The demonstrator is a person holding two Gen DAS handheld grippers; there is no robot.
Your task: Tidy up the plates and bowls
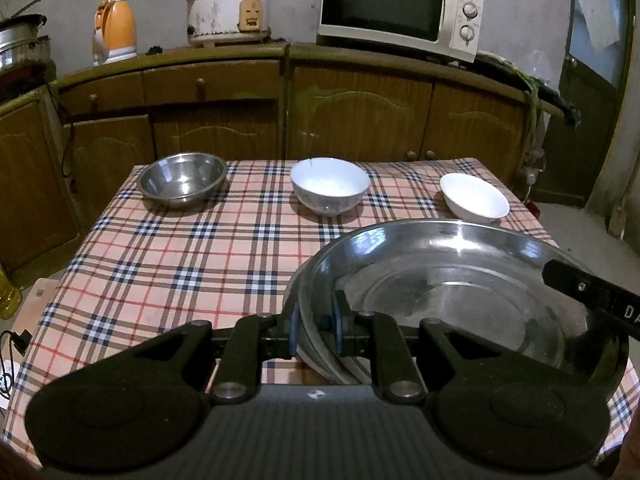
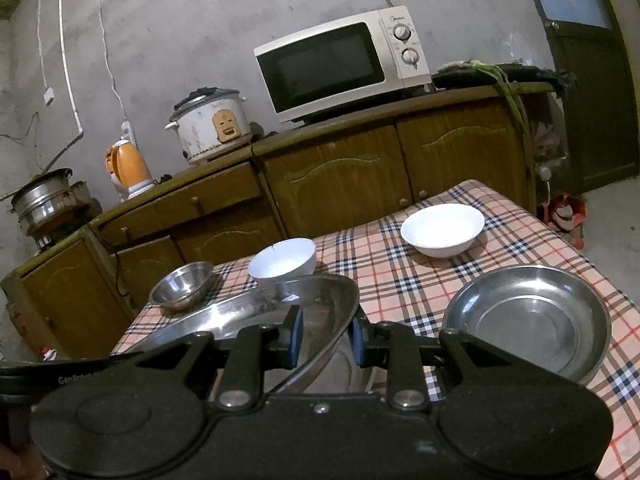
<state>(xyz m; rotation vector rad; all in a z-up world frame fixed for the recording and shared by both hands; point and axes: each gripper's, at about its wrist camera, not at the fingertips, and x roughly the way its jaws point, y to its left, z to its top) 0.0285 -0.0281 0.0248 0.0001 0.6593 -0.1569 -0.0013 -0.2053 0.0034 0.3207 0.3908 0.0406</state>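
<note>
A large steel plate (image 1: 460, 292) hangs low over the near right part of the checked table (image 1: 160, 260). My left gripper (image 1: 316, 328) is shut on its left rim, where a second steel rim shows just beneath. My right gripper (image 2: 326, 340) is shut on the same plate (image 2: 280, 312) at its right rim, and one of its fingers (image 1: 580, 286) reaches over the plate. Another steel plate (image 2: 528, 320) lies on the cloth to the right. Along the far edge stand a steel bowl (image 1: 182, 178), a blue-and-white bowl (image 1: 330, 190) and a white bowl (image 1: 474, 196).
Wooden cabinets (image 1: 360, 120) run behind the table, with a microwave (image 1: 396, 4), a rice cooker (image 1: 228, 8) and an orange kettle (image 1: 116, 28) on top. A door (image 2: 600, 100) is at the far right. The left gripper's body (image 2: 60, 376) shows at the lower left.
</note>
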